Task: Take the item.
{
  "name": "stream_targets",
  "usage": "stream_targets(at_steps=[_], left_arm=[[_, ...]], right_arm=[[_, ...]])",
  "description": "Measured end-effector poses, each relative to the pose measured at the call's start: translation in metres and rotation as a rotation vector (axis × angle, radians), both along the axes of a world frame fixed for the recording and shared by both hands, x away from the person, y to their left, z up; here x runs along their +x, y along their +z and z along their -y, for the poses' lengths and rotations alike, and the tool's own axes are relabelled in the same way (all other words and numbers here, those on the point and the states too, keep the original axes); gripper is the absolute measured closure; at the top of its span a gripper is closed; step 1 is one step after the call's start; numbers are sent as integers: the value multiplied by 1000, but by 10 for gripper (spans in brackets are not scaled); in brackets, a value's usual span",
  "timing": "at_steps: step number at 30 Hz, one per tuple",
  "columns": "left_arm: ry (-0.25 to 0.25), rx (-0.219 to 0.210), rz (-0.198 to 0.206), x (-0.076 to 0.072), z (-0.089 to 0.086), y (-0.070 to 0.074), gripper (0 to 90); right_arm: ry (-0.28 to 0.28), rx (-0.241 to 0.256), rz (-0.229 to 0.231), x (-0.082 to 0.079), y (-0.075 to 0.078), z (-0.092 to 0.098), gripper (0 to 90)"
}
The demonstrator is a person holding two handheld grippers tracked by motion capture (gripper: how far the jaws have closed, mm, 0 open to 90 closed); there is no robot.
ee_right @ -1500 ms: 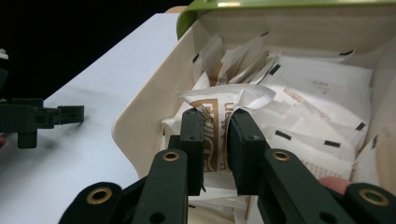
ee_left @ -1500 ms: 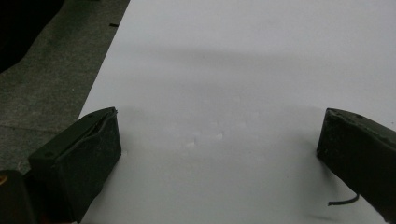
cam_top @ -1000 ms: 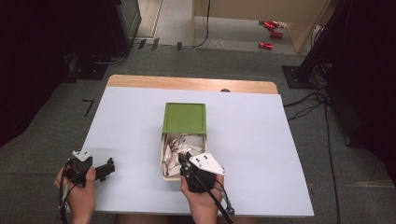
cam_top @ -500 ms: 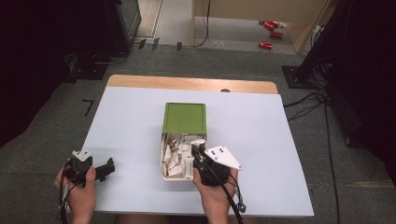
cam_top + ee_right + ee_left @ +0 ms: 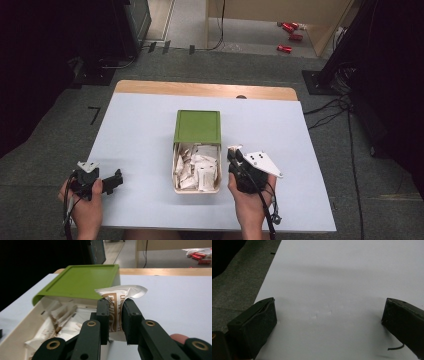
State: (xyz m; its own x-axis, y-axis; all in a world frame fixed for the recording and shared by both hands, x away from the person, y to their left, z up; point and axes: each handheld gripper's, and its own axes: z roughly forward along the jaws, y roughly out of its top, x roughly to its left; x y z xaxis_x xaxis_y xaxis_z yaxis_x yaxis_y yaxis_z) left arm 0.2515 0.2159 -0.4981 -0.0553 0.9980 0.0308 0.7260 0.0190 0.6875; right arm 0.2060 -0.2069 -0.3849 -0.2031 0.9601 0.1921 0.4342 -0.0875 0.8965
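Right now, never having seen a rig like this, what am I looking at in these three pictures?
A person sits at a white table, holding a hand-held gripper in each hand. The high view looks down from above; the other two ride on the grippers. The box has its green lid slid back, with paper sachets inside. The right gripper is shut on one sachet, lifted just beside the box. The left gripper rests open over bare table, its fingers wide apart, holding nothing.
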Motion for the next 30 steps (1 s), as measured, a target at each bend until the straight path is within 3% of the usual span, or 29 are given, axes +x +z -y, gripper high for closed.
stream_targets(at_steps=[18, 30], left_arm=[[1, -1, 1, 0, 0, 0, 0], [1, -1, 1, 0, 0, 0, 0]], right_arm=[[-68, -33, -71, 13, -44, 34, 781], [-88, -54, -157, 22, -82, 43, 779]])
